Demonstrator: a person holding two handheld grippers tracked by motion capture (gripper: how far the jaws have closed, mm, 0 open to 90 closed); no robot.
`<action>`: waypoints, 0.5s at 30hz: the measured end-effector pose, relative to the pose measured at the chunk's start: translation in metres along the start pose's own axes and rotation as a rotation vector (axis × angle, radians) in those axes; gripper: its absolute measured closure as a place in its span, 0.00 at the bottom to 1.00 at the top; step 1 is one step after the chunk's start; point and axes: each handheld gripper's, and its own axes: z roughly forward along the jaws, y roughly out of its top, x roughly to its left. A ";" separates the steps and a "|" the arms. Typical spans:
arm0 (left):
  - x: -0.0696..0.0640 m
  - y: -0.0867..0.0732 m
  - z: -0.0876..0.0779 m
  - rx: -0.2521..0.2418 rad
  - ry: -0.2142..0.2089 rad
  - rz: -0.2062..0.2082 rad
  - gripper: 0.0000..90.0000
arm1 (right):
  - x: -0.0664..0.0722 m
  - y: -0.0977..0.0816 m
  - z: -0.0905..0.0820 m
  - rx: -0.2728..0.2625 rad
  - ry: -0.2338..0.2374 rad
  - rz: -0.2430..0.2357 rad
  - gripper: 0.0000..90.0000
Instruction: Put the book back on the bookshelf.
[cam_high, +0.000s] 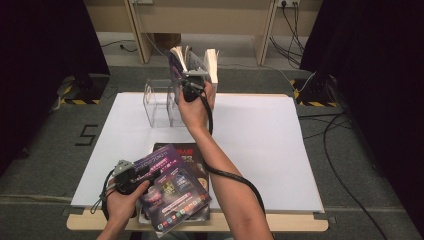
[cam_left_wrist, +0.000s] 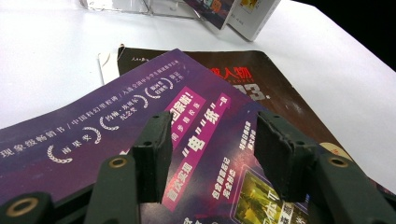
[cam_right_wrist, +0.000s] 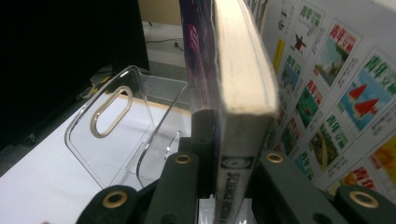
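Observation:
My right gripper (cam_high: 192, 82) is held up at the far middle of the table, shut on the lower spine of a thick purple-covered paperback (cam_high: 179, 60). In the right gripper view the paperback (cam_right_wrist: 243, 70) stands upright between the pads of my right gripper (cam_right_wrist: 233, 140), beside the clear acrylic rack (cam_right_wrist: 116, 126). My left gripper (cam_high: 149, 174) hovers near the front edge over a purple magazine (cam_high: 175, 192). Seen from the left gripper view, its jaws stand open with nothing between them, my left gripper (cam_left_wrist: 210, 140) just above the purple magazine (cam_left_wrist: 70, 140), which lies askew on a dark magazine (cam_left_wrist: 280, 88).
A clear rack (cam_high: 157, 102) with dividers stands at the back of the white table sheet (cam_high: 260, 145). A white book (cam_high: 211, 62) with a colourful picture cover (cam_right_wrist: 336, 93) stands right of the held paperback. The dark magazine (cam_high: 192, 155) lies front centre. Cables trail on the floor at right.

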 end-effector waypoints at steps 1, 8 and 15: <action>0.000 0.000 0.000 0.001 -0.001 0.002 0.51 | 0.000 -0.003 0.003 0.018 -0.006 0.001 0.92; -0.001 0.000 0.000 -0.001 -0.001 0.004 0.51 | -0.001 -0.002 0.000 0.013 -0.006 -0.005 0.85; -0.003 -0.001 0.001 0.003 -0.001 0.008 0.51 | -0.007 -0.005 -0.013 0.024 0.042 0.026 0.81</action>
